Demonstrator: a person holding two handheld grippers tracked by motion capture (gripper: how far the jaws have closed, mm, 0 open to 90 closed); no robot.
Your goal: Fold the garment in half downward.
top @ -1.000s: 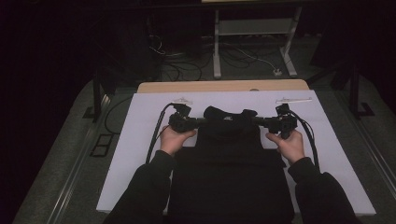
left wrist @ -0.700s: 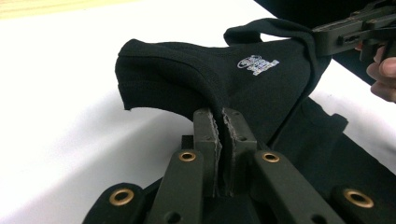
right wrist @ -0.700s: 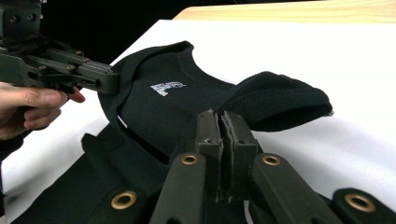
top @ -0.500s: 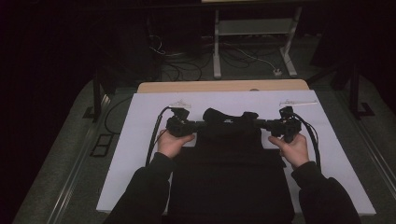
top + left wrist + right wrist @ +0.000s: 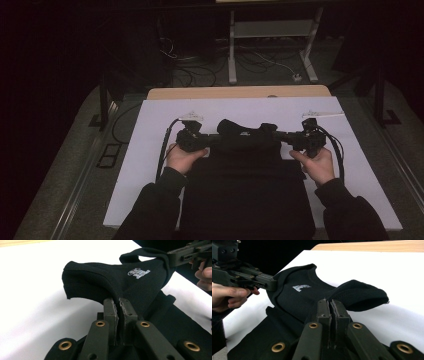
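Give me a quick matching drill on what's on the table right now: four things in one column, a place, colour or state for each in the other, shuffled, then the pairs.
Column 1
1. left tongs
2. black garment
3. white sheet
4. small white logo

Column 2
A. covers the tabletop under everything
B. printed just inside the neck opening
C. shut on a pinch of fabric
D. lies flat on the near side, its far edge lifted by both tongs

Pairs: 1-C, 2-D, 3-A, 4-B. The right tongs would fit C as well.
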